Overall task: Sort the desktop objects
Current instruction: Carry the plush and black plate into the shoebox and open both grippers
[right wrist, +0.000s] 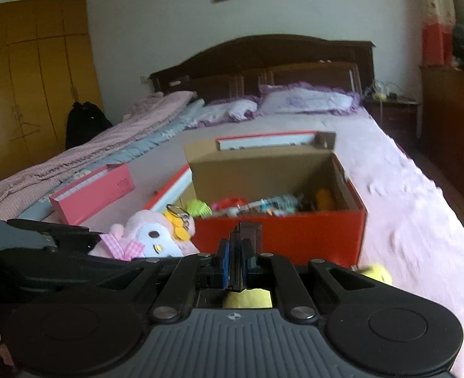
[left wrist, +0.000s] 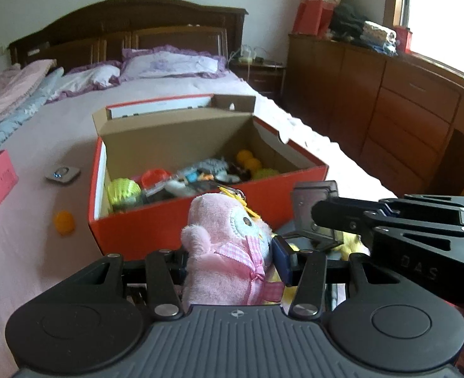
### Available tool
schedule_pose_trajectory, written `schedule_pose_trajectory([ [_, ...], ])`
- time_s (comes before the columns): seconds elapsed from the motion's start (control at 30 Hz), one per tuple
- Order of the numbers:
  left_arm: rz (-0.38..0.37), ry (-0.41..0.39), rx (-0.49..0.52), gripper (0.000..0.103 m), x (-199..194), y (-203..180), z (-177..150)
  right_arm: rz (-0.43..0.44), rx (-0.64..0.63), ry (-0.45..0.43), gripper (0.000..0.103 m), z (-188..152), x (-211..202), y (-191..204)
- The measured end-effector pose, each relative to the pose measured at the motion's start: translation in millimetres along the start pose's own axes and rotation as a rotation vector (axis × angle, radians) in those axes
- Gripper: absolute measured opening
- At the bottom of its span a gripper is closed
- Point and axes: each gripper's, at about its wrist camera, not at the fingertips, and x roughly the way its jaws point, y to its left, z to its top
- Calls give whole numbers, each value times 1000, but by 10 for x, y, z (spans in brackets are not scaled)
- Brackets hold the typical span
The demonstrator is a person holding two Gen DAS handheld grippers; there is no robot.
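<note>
So this is a bedroom, and everything sits on a bed (left wrist: 58,271) with a pinkish sheet, dark wooden headboard across the top of both views. In the middle of the frame there's an open red shoebox (left wrist: 200,217) already holding a jumble of small toys (yellow balls, a spiky green one, some plastic bits). The left gripper (left wrist: 232,261) is clamped around a pink plush toy (left wrist: 229,252) with a yellow key clip on top, sitting low in the centre of the left wrist view just in front of the box's near wall. The right gripper (right wrist: 236,264) has its fingers squeezed nearly together, and it looks like a thin dark transparent thing (right wrist: 247,233) is pinched between them, though I can't tell exactly what it is. Something yellow (right wrist: 377,274) lies on the sheet under it, lower right of the right view. An orange ball (left wrist: 64,222) is still loose at the left of the box, near a small white gadget (left wrist: 62,174). My guess: both loads are headed for the box. To do it well, I'd carry the plush clear over the near rim before letting go, so that it doesn't catch and tip back out, and keep the two grippers from bumping, since they're close.
</note>
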Motion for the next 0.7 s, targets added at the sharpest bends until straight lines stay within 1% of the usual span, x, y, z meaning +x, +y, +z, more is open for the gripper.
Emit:
schedule_pose_trajectory([
  [0.27,67,-47,17,50,155,145,417,2,-53,-47,8,480,350,36],
  [0.43,117,-32,14,50,372,262,653,-12,-66,-41,8,718,680,11],
  [0.53,158,-12,11,50,492,315,737,-32,-78,-36,8,825,874,8],
  [0.57,171,-9,14,51,520,326,759,-40,-80,-34,9,863,936,6],
  [0.63,190,-4,20,57,571,345,803,-49,-78,-33,14,912,1028,-9],
  [0.7,200,-1,20,64,602,361,825,-60,-77,-34,21,945,1101,-27],
])
